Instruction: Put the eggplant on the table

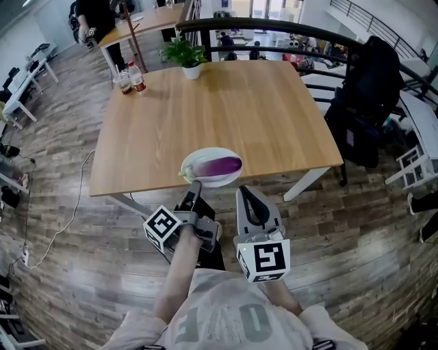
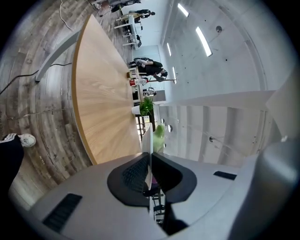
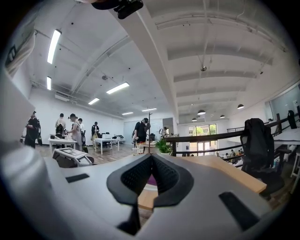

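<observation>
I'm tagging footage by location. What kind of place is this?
Probably an open-plan office or shared workspace: a large wooden table, white desks with people standing around them, and strip lights under a bare ceiling.

Near rim of plate hidden under left gripper tip. In right gripper view, eggplant just a purple sliver behind jaws. Bottle label too small to read. Person top-left cut off by edge.
</observation>
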